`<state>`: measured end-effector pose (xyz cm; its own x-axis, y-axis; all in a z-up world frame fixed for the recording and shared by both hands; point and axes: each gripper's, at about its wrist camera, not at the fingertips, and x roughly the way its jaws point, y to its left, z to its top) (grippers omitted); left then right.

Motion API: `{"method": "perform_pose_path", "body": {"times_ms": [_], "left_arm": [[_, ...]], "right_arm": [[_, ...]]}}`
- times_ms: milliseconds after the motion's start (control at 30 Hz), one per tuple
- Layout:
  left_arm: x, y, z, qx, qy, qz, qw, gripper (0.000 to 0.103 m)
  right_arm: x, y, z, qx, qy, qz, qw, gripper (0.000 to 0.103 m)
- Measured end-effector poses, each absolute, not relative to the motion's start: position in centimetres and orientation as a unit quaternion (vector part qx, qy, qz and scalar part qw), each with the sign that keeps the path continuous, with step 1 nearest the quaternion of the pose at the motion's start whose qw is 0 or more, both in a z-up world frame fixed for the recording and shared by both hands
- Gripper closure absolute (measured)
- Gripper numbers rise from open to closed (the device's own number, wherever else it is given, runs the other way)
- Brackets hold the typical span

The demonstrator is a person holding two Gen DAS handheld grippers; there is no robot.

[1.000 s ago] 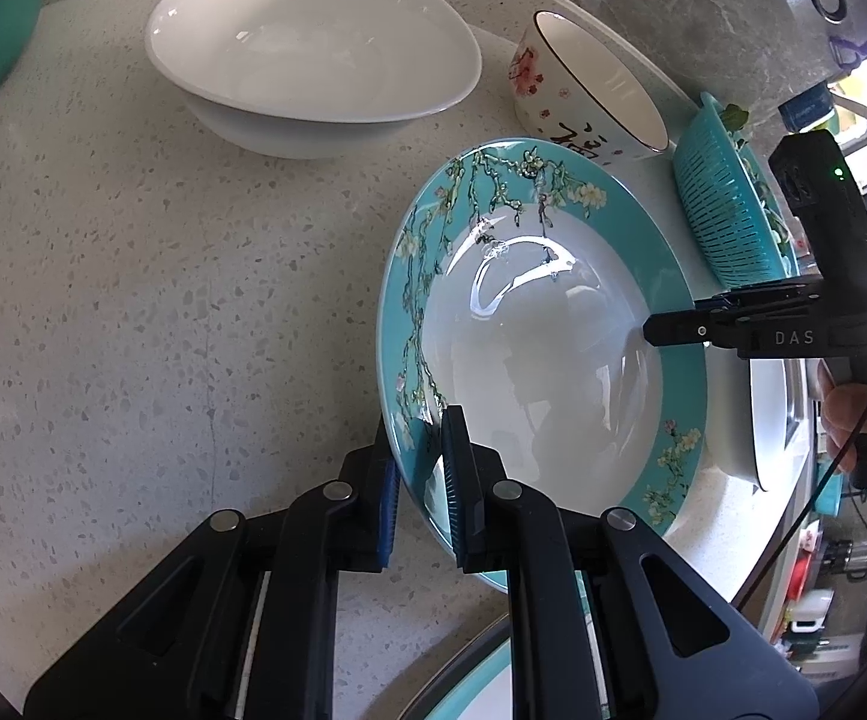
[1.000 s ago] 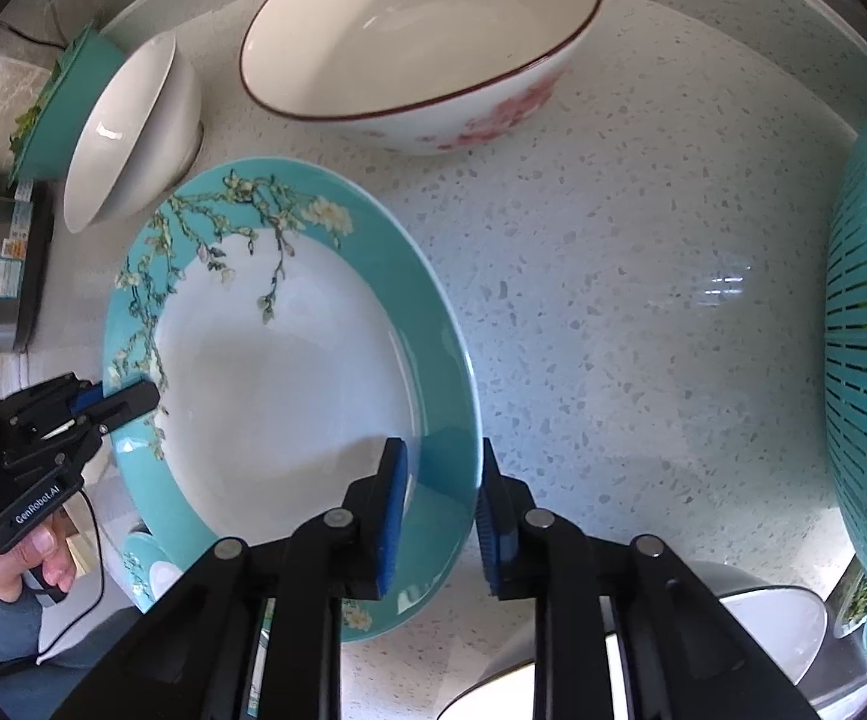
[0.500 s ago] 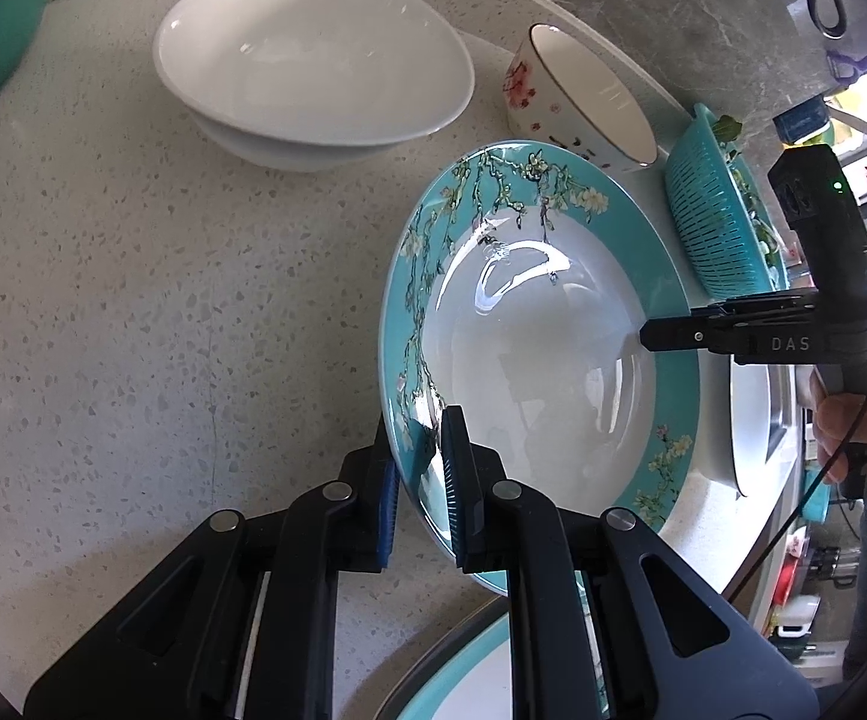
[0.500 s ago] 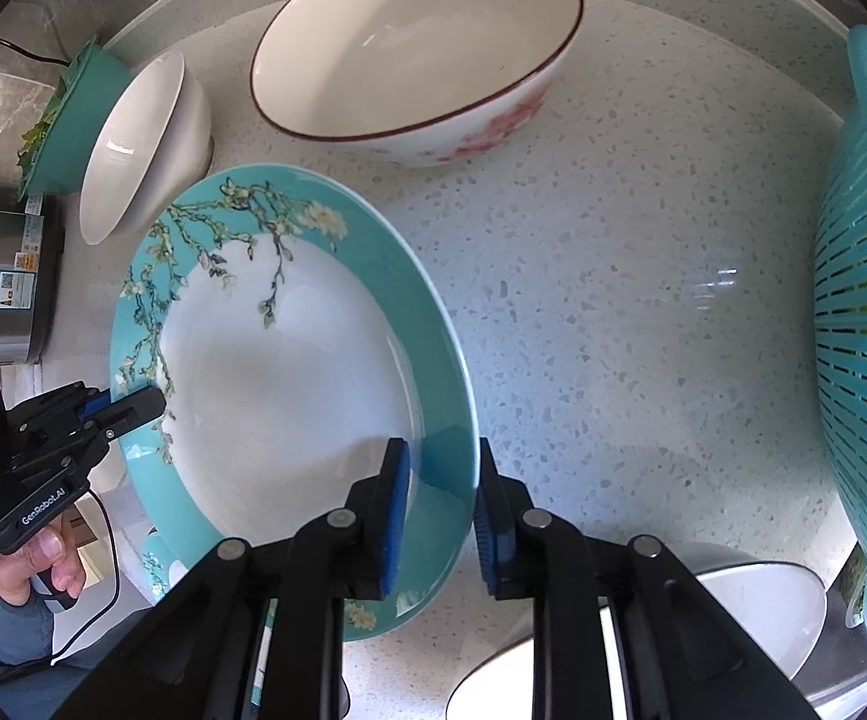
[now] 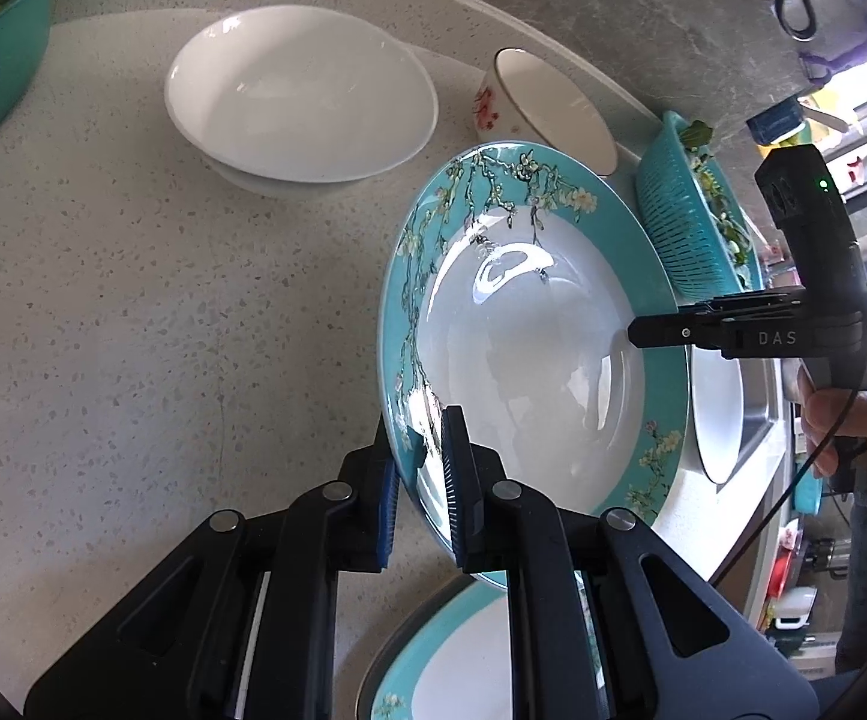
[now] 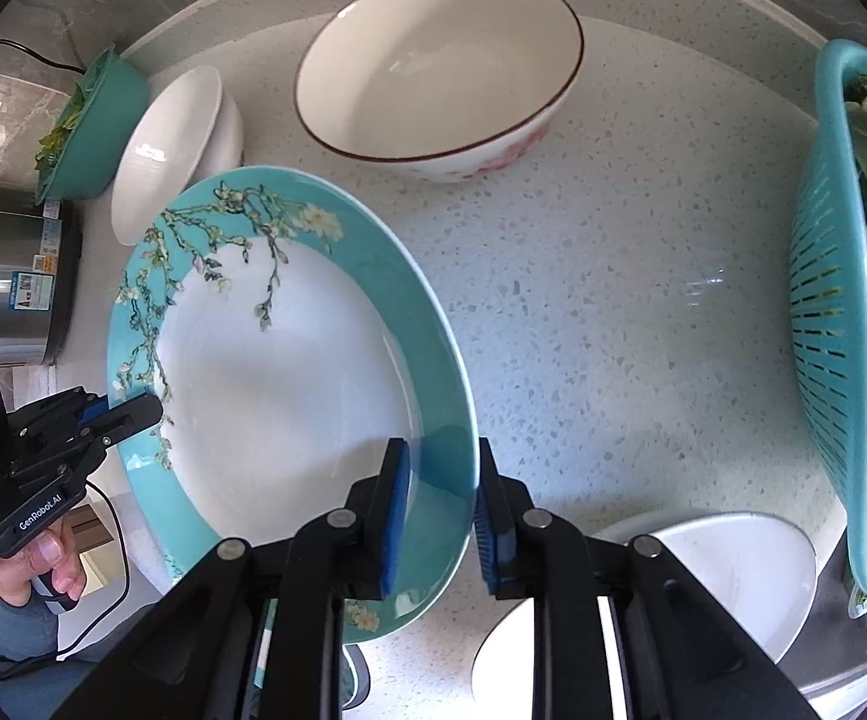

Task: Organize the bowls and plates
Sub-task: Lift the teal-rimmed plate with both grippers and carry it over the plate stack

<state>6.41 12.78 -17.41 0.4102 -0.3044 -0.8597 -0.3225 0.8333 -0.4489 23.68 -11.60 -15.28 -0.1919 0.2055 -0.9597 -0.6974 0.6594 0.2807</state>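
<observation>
Over countertop [image 5: 133,312], both grippers apparently lifted teal plate [image 5: 529,360] higher.

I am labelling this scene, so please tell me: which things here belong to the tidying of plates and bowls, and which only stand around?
Belong to the job:
blossom plate, held by left gripper and right gripper
second blossom plate
white bowls
pink-flower bowl

Just standing about:
teal colander with greens
steel pot

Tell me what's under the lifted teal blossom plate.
Under the teal-rimmed blossom plate, held by both tools, a second matching teal-rimmed plate shows near the left tool. Most of it is covered.
</observation>
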Motion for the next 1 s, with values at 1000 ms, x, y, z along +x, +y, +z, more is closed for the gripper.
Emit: {"method": "perform_pose_path", "body": {"times_ms": [1000], "left_arm": [[-6.3,9.2,-14.5,-0.229,0.587,-0.104,0.770,0.092]], "right_arm": [[11.3,-20.4,-11.4,-0.070,0.669,0.348,0.654,0.076]]}}
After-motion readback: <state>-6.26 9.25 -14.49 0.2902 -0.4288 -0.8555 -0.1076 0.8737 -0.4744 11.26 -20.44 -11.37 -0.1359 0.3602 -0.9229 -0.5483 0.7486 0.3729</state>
